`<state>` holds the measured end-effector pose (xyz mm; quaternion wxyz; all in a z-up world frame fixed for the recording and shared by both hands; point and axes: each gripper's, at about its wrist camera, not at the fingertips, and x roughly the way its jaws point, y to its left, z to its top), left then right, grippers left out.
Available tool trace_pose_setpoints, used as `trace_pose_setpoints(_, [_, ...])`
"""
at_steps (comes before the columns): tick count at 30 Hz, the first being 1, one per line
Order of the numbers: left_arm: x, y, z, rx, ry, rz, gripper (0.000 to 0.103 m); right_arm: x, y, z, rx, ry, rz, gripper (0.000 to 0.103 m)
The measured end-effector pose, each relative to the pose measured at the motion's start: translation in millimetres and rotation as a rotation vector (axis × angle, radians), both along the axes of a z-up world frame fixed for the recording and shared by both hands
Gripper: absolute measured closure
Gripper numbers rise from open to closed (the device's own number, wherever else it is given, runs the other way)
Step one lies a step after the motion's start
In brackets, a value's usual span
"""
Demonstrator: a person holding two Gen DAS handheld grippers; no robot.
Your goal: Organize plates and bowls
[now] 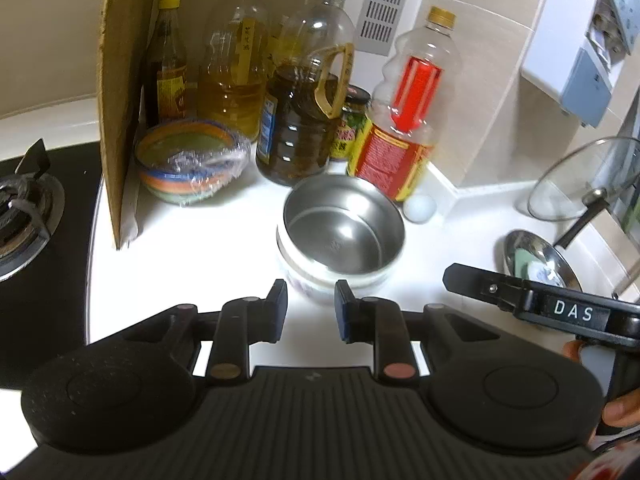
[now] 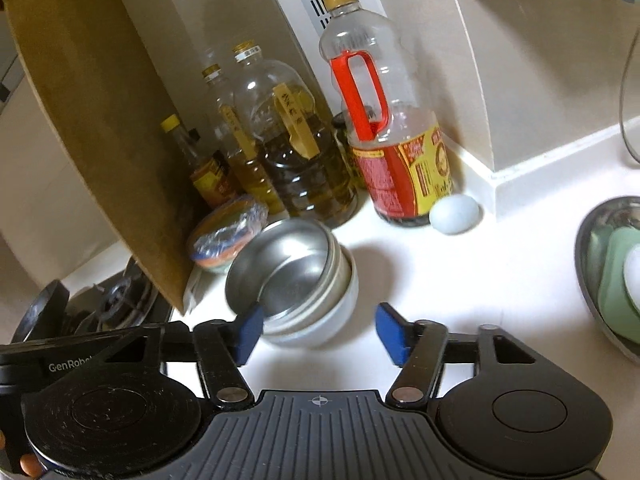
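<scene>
Cardboard (image 1: 120,100) stands upright at the left, screening the gas burner (image 1: 24,216) from the white surface (image 1: 200,248). Right of it sits a striped bowl (image 1: 192,160) under plastic wrap, before a row of oil bottles (image 1: 232,80). At centre, a steel bowl (image 1: 344,228) rests nested in a white bowl (image 1: 316,280). The left tongs (image 1: 311,310) stand slightly parted just short of the stack, holding nothing. The right tongs (image 2: 318,334) gape wide and empty, near the white bowl's side. Farther right lies a pale egg (image 2: 454,219).
</scene>
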<state>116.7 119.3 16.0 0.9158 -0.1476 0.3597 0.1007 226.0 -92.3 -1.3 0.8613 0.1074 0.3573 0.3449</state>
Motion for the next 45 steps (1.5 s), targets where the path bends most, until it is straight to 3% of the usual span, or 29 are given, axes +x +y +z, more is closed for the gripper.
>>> trace_pose_setpoints(3, [-16.6, -10.4, 1.9, 0.008, 0.006, -0.002, 0.076, -16.4, -6.8, -0.2, -0.011, 0.012, 0.014, 0.036])
trace_pose_setpoints(24, [-107.1, -74.7, -6.9, -0.005, 0.072, 0.006, 0.076, -116.6, -52.0, -17.5, -0.098, 0.046, 0.038, 0.033])
trace_pose_setpoints(45, [-149.5, -111.3, -6.0, 0.001, 0.071, 0.022, 0.076, -157.6, -81.5, -19.7, -0.123, 0.032, 0.032, 0.033])
